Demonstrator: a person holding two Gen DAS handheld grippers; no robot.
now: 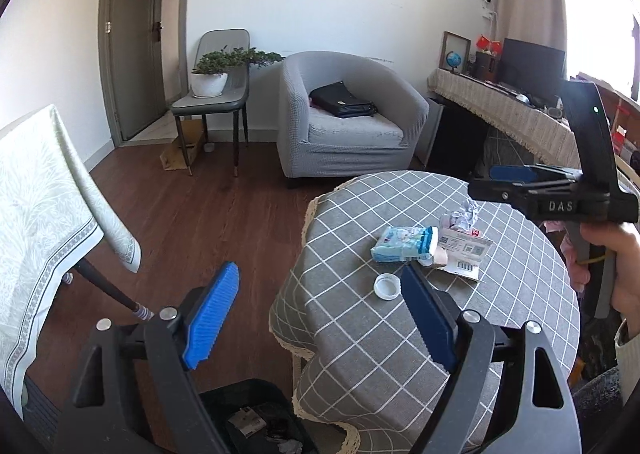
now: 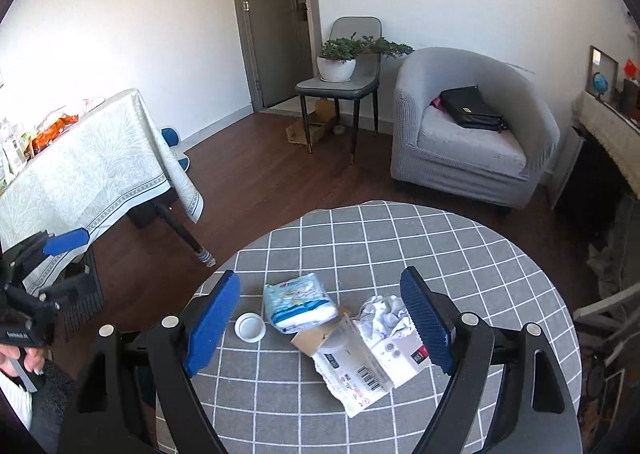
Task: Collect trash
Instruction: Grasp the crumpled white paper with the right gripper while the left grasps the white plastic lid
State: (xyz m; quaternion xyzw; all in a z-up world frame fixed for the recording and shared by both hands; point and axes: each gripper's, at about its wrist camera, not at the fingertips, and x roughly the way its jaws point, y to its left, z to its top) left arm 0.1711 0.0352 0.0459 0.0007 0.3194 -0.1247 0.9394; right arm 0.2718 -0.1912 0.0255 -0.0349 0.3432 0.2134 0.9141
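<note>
Both tools are empty. The left hand-held gripper (image 1: 320, 318) stands wide with nothing between its blue pads, off the tabletop's (image 1: 400, 354) edge and above a black bin (image 1: 256, 418) on the floor that already holds some scraps. The right hand-held gripper (image 2: 320, 324) is also wide and empty, hanging over the trash. That trash lies in a loose cluster near the middle of the checked tabletop: a white cap (image 2: 250, 327) alone at the left, a blue-and-white tissue pack (image 2: 298, 302) just beside it, a torn cardboard box with printed labels (image 2: 352, 366) touching the pack, and a crumpled paper ball (image 2: 384, 314) resting against the box. The likely trouble is in the crowding. Closing on the paper ball could catch the box flap as well, so that one piece drags and drops short of the bin. The flat box offers little to pinch from above; pads sliding on it might push it into the pack or bunch up the cloth instead of lifting. The cap is low and smooth, so it could skid away or roll off the edge. The bin sits low beside the overhanging cloth, so a release made too early would land trash on the floor.
</note>
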